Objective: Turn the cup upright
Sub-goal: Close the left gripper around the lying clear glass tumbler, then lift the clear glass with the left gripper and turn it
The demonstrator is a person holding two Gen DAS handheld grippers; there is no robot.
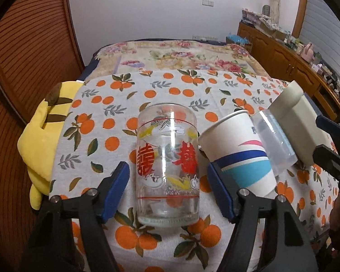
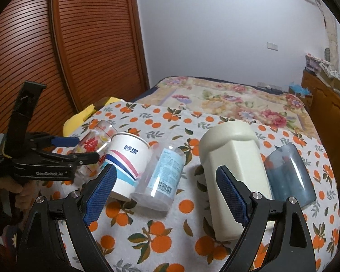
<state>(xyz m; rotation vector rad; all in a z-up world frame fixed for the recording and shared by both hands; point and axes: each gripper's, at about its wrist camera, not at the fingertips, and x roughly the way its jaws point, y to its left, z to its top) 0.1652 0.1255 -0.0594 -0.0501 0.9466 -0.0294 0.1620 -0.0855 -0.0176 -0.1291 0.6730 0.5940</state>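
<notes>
Dead center of the left wrist frame, the glass cup (image 1: 167, 167) sits between the wide-open pads of the left gripper (image 1: 167, 192), not touching them. Right gripper (image 2: 170, 195) is spread wide too, over the orange-print cloth (image 2: 170, 233), lower middle.
</notes>
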